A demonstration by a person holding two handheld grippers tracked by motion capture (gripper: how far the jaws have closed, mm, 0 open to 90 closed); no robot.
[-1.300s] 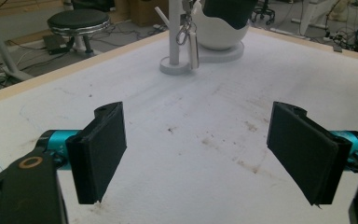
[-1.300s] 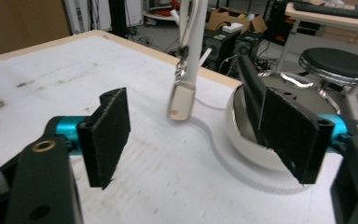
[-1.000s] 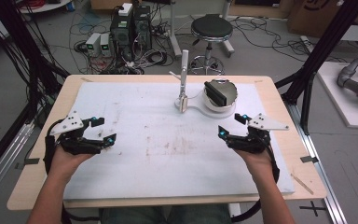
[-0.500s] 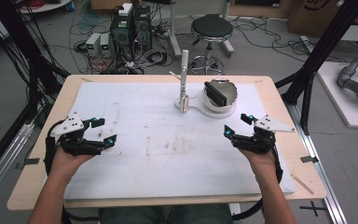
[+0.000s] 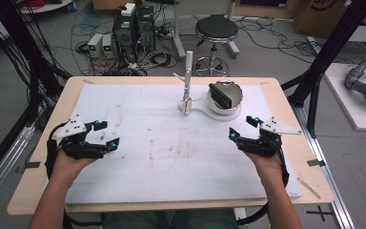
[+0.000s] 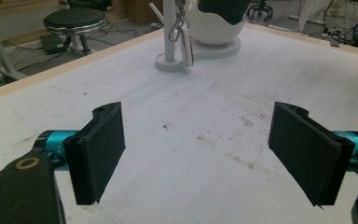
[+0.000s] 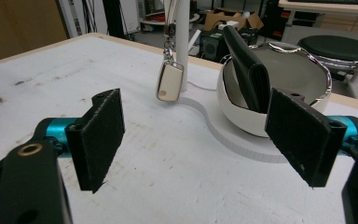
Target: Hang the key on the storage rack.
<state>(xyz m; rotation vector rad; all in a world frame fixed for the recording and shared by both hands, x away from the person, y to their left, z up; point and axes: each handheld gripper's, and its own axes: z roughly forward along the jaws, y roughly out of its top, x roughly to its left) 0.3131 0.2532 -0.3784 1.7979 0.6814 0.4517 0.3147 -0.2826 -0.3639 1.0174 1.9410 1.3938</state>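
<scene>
Right gripper (image 5: 242, 128) drifting slightly nearer the person, both tongs gaping empty; upright-hanging key tag (image 7: 170, 81) lying ahead-left, nearer it than left gripper (image 5: 106, 133).

right gripper (image 5: 242, 128) | shifted slightly nearer the person (jaws wide apart) | left gripper (image 5: 106, 134) barely moved

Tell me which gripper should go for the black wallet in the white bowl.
Right. The right gripper sits on the bowl's side of the table, jaws open and facing the black wallet. The left gripper would probably have to cross the table.
</scene>
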